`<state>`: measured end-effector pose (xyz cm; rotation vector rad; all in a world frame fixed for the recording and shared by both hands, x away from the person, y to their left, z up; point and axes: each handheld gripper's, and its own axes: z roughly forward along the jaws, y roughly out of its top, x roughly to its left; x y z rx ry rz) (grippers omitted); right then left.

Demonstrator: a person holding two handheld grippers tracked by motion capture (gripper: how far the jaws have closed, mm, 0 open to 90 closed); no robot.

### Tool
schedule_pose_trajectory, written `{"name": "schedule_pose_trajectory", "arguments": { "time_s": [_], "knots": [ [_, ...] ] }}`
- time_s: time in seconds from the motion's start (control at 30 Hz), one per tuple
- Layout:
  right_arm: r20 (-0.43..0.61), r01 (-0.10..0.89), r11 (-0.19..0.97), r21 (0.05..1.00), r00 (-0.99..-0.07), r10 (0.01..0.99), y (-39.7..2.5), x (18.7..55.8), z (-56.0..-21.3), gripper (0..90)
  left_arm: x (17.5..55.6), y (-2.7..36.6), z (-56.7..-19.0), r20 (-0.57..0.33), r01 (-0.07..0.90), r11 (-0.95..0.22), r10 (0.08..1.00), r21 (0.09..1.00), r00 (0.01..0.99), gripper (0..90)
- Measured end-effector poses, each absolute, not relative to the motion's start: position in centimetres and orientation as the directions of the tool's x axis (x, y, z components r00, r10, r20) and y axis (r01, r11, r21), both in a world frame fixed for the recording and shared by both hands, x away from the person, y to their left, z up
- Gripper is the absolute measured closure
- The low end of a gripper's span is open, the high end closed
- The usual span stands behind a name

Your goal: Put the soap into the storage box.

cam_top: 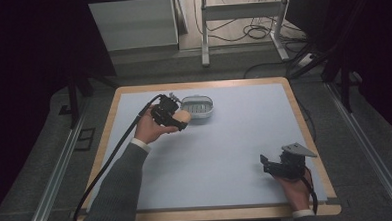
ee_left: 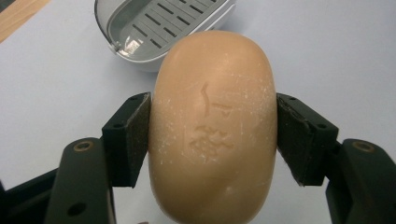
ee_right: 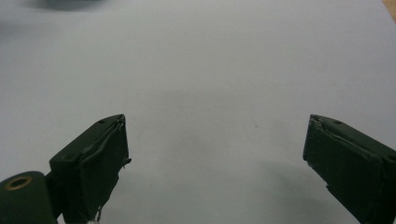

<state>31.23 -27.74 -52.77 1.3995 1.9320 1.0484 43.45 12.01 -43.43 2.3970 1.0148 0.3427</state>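
Left gripper view: your soap bar sits clamped crosswise between both pads, just short of the soap dish.

Its long axis points ahead toward the dish, so your left gripper is the nearer one. Your right gripper rests wide open, holding nothing, well apart over the blue mat.

The tongs gape wide over the bare pale mat.

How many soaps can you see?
1. The soap is clamped in the left hand-held gripper, right beside the grey soap dish, not in it. Nothing hints at another.
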Motion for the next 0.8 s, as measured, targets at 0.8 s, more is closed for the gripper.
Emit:
{"name": "schedule_pose_trajectory", "arguments": {
  "time_s": [0.8],
  "knots": [
    [0.029,0.537,0.158,0.829,-0.322,0.946,-27.8,31.3,-52.8,6.8,45.5,10.4,-42.7,0.065,0.575,-0.628,0.703,0.525,0.708,32.2]
  ]
}}
